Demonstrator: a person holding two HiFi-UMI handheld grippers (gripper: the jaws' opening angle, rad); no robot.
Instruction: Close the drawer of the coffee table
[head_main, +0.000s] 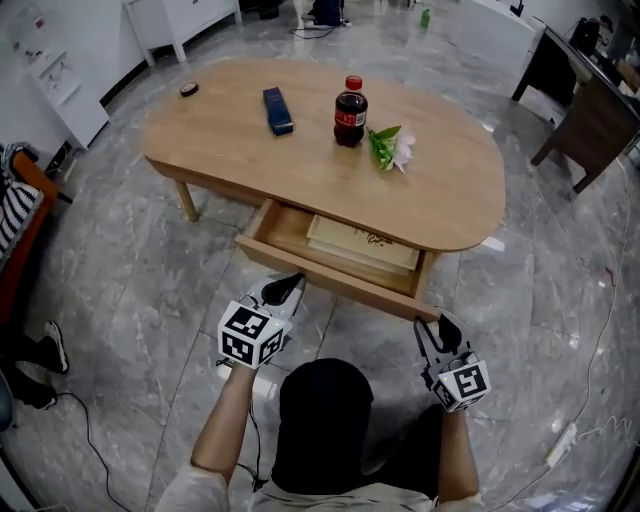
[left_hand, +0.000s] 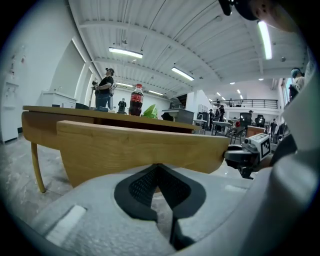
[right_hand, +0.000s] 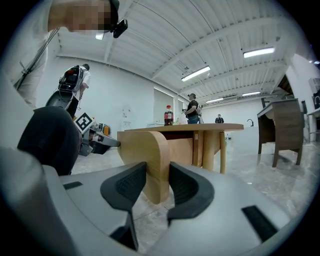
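The oval wooden coffee table (head_main: 250, 165) has its drawer (head_main: 335, 278) pulled out toward me, with a pale flat book (head_main: 362, 243) inside. My left gripper (head_main: 290, 287) is at the left part of the drawer front. In the left gripper view its gripper (left_hand: 158, 166) is shut, tips together against the lower edge of the drawer front (left_hand: 140, 147). My right gripper (head_main: 437, 323) is at the drawer's right corner. In the right gripper view the rounded end of the drawer front (right_hand: 150, 150) fills the gap of that gripper (right_hand: 157, 172), both pads against the wood.
On the tabletop stand a cola bottle (head_main: 350, 112), a blue box (head_main: 278, 110), a flower (head_main: 392, 147) and a small dark disc (head_main: 189, 89). A wooden chair (head_main: 595, 125) is at the far right, white cabinets (head_main: 60, 70) at the left. People stand in the background.
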